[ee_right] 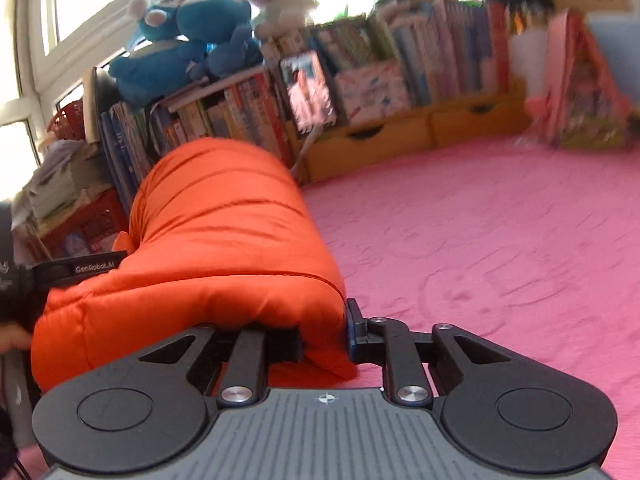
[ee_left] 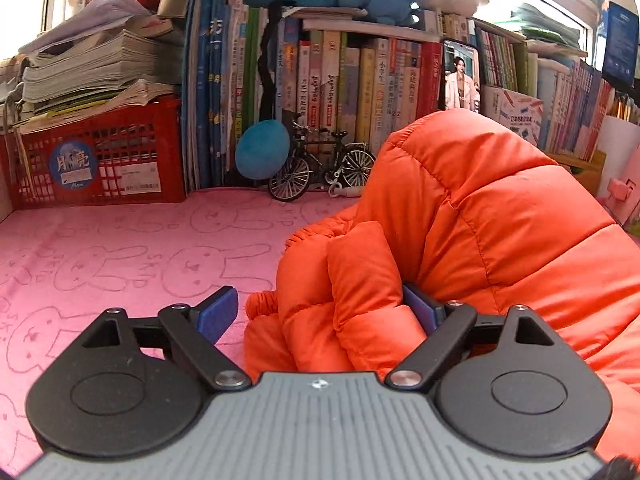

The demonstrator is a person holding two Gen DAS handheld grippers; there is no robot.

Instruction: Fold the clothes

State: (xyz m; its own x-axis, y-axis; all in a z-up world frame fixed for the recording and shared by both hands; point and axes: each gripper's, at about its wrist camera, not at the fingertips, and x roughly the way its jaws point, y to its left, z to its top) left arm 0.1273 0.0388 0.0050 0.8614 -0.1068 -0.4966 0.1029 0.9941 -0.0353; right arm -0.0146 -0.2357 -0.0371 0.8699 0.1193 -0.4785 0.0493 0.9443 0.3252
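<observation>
A puffy orange jacket (ee_left: pixel 480 220) lies bunched on the pink cloth, filling the right half of the left wrist view. My left gripper (ee_left: pixel 318 300) stands wide open around a folded sleeve of it. The right blue pad (ee_left: pixel 420 308) touches the fabric, while the left pad (ee_left: pixel 218 312) is clear of it. In the right wrist view the jacket (ee_right: pixel 224 232) is a thick roll running away to the left. My right gripper (ee_right: pixel 324 332) is shut on its near corner, and the fabric hides the left finger. The left gripper's body (ee_right: pixel 80 270) shows at the far left.
A pink rabbit-print cloth (ee_left: pixel 120 260) covers the surface. Along the back stand a red crate (ee_left: pixel 100 160) under stacked papers, a row of books (ee_left: pixel 340 92), a toy bicycle (ee_left: pixel 316 164), a phone (ee_left: pixel 460 76) and wooden drawers (ee_right: pixel 380 140). Plush toys (ee_right: pixel 180 48) sit on top.
</observation>
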